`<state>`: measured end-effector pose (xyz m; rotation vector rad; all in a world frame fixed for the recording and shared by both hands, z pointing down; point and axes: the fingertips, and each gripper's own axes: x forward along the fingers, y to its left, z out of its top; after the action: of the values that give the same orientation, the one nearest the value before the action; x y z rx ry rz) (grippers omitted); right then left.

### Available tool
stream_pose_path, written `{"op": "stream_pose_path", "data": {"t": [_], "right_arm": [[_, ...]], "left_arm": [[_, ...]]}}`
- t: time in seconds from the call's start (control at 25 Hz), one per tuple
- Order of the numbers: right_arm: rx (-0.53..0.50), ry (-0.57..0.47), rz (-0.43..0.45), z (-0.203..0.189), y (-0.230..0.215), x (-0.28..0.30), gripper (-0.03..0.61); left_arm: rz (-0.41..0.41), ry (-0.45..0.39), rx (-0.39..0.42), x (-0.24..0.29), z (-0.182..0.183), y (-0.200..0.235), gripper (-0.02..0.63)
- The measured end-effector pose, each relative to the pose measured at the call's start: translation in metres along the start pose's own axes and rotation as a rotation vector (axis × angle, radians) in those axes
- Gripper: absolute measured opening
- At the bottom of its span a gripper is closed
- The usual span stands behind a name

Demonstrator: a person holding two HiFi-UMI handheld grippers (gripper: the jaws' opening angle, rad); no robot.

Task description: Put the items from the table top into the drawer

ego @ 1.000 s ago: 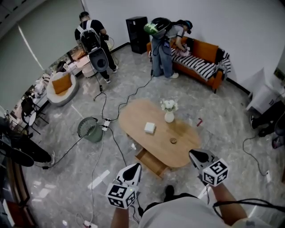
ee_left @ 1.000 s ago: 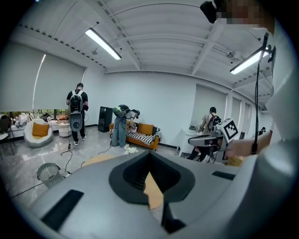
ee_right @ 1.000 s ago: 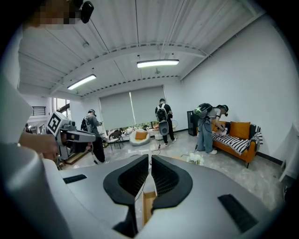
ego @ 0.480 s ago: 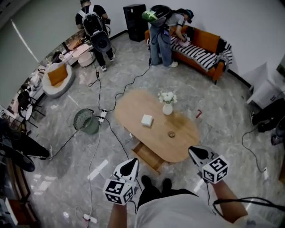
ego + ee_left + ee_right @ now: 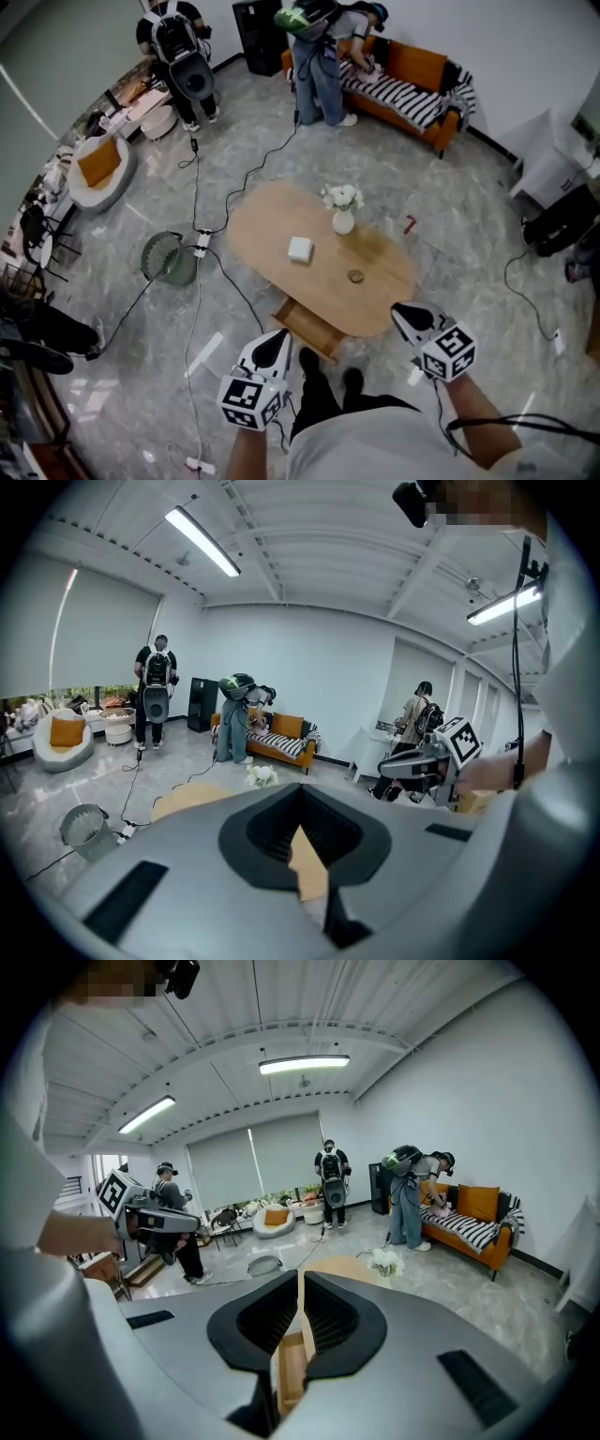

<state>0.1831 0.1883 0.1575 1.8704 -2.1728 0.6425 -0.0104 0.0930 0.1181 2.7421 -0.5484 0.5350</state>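
Now I stand closer over the table (image 5: pixel 272 220) than a second ago: it has slid up the head view and both my shoes show. My left gripper (image 5: pixel 278 336) and right gripper (image 5: pixel 401 313) have sunk a little, each closed to a sliver on nothing. The open drawer (image 5: pixel 305 330) lies at twelve o'clock between them. The white box (image 5: pixel 300 248), round piece (image 5: pixel 355 276) and vase (image 5: pixel 343 220) remain on top, twelve to one o'clock. So, I judge, the first pick is near.
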Motion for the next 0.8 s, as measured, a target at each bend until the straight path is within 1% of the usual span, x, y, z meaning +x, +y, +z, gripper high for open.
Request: {"op": "stream_pose_path", "data": {"t": [0.2, 0.44, 0.6, 0.8], "right_arm": [[0.016, 0.012, -0.033, -0.009, -0.008, 0.020, 0.043], [0.053, 0.032, -0.057, -0.015, -0.012, 0.051, 0.043], [0.065, 0.035, -0.067, -0.016, -0.017, 0.072, 0.043], [0.088, 0.060, -0.078, -0.028, -0.032, 0.094, 0.043]], "left_arm": [[-0.037, 0.033, -0.009, 0.020, -0.010, 0.012, 0.002], [-0.077, 0.078, -0.024, 0.042, -0.020, 0.036, 0.002], [-0.099, 0.100, -0.010, 0.060, -0.023, 0.048, 0.002], [-0.120, 0.130, -0.006, 0.086, -0.032, 0.060, 0.002]]}}
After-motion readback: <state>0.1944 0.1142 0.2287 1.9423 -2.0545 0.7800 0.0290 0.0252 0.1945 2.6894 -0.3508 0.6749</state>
